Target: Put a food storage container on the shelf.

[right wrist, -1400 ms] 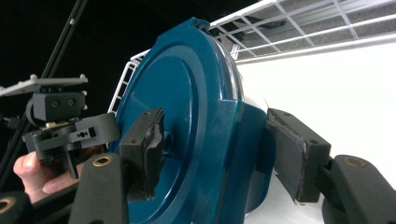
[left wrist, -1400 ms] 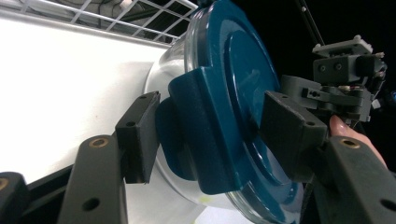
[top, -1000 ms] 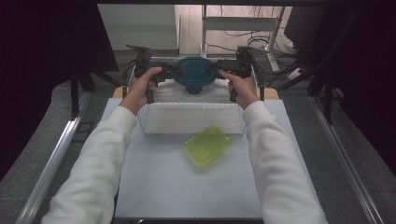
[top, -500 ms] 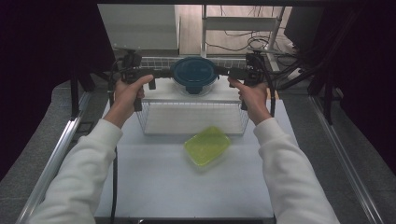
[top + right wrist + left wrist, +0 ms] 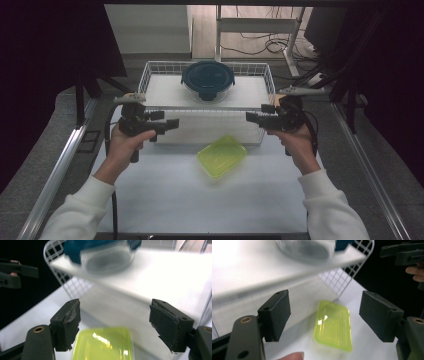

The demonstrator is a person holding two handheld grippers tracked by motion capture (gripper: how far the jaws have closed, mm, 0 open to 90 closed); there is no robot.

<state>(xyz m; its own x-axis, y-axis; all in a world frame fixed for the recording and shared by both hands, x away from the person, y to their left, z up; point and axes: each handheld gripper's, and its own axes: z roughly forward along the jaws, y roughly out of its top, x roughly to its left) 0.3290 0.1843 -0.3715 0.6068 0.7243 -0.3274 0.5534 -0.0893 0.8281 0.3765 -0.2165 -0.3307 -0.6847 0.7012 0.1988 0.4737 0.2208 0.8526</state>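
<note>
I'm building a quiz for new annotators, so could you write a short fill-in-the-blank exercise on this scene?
1. The round container with the dark blue lid sits inside the white wire ____.
2. The flat rectangular container lying on the table in front of the basket is yellow-____.
3. The left gripper and the right gripper both have their jaws ____.

Missing words: basket; green; open

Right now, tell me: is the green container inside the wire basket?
No, the green container lies on the white table just in front of the wire basket, outside its mesh wall.
</note>
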